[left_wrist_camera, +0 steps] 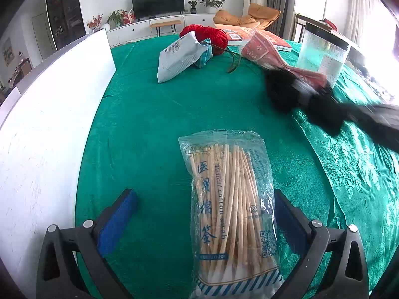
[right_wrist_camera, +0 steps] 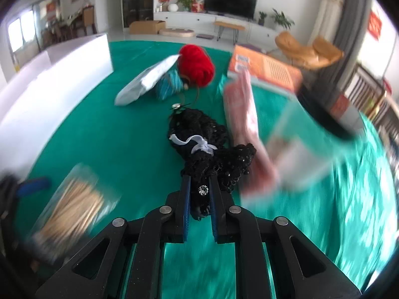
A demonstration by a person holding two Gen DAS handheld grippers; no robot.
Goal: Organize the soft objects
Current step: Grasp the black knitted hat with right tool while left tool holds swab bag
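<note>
A black sequined lace piece (right_wrist_camera: 199, 147), tied with a white ribbon, is clamped at its near end between the narrow-set pads of the right gripper (right_wrist_camera: 199, 186); the rest trails toward the far side over the green tablecloth (right_wrist_camera: 139, 139), probably so that it can be carried off as one bundle. The surroundings are smeared by blur in the right wrist view, so whether the far end touches the cloth cannot be told.

The left gripper (left_wrist_camera: 207, 214) is held wide apart, with nothing pressed; the cotton swab packet (left_wrist_camera: 232, 209) is lying between its blue pads, close to the right one, apparently lined up for a grasp.

Further off, red yarn (left_wrist_camera: 212, 36), a white pouch (left_wrist_camera: 178, 57) and a pink patterned pack (left_wrist_camera: 261, 51) are left unsorted, with a clear lidded container (left_wrist_camera: 321, 49) at the far right, judged the likely destination.
</note>
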